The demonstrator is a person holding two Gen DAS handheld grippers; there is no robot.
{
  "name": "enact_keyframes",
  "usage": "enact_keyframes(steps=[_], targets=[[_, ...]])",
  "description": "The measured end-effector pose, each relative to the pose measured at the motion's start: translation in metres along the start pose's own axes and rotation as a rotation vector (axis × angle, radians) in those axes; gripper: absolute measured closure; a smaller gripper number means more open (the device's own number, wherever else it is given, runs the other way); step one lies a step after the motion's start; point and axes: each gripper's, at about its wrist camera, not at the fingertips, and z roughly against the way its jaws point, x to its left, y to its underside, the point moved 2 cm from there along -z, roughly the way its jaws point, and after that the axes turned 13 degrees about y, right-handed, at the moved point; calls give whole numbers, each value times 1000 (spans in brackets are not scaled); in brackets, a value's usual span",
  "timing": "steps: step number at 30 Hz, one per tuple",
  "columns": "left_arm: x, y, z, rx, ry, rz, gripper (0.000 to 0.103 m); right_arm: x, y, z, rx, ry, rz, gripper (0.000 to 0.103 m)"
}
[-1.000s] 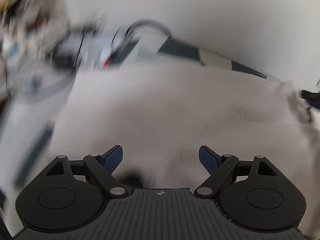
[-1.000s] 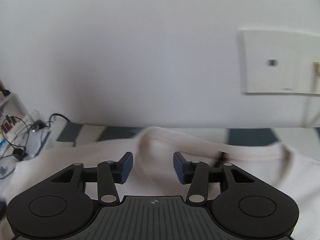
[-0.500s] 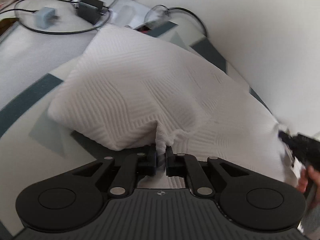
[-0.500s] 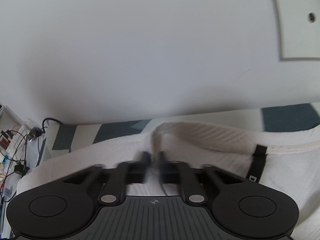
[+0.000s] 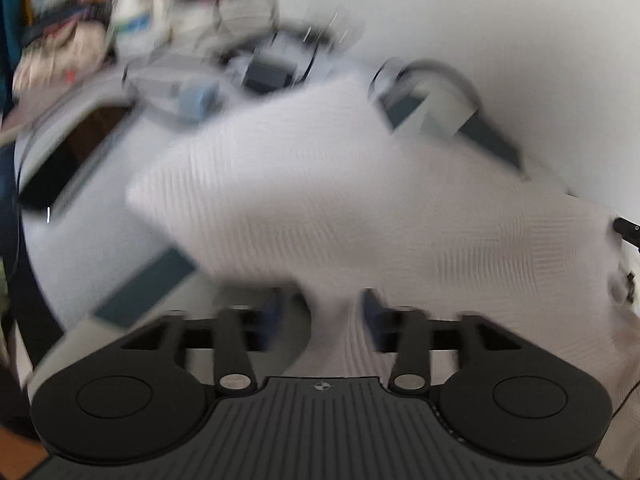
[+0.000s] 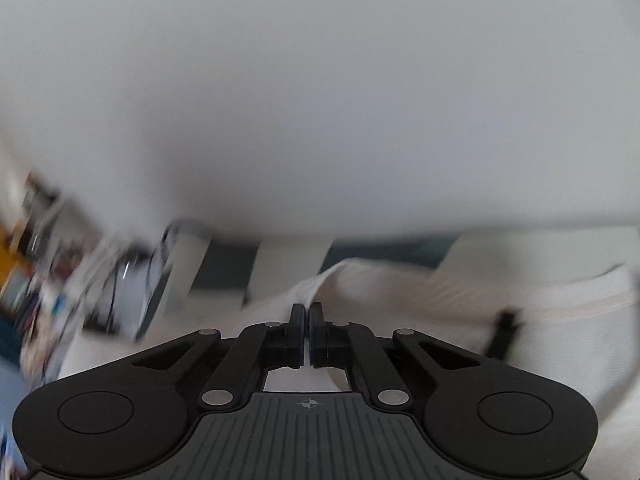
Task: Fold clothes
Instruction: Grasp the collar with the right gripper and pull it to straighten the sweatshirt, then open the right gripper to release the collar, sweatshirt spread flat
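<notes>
A white textured knit garment (image 5: 340,200) lies spread over the table, blurred by motion in the left wrist view. My left gripper (image 5: 324,320) is open, its blue-padded fingers standing apart on either side of a ridge of the cloth. My right gripper (image 6: 307,322) is shut on the garment's collar edge (image 6: 320,284), with a fold of cloth pinched between its jaws. The cream neckband (image 6: 560,304) and a black label (image 6: 504,328) show to its right.
The table has a grey and dark teal patterned cover (image 5: 152,288). Cables, a charger and boxes (image 5: 240,68) lie at the far left end. A white wall (image 6: 320,100) stands right behind the table. The right gripper's tip (image 5: 628,226) shows at the left view's right edge.
My left gripper was shut on a fold of the garment half a second ago and now stands open. My right gripper has closed fully on the collar. Both views have swung.
</notes>
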Motion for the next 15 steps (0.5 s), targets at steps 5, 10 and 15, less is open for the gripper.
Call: enact_keyframes(steps=[5,10,15], targets=[[-45,-5,-4,-65,47,-200,37,-2,-8,-32,66,126,50,101],[-77,7,-17,-45,68,-321,37,3,-10,-52,54,165,89,101],[-105,20,-19,0,116,-417,36,-6,-6,-31,-31,206,32,65]])
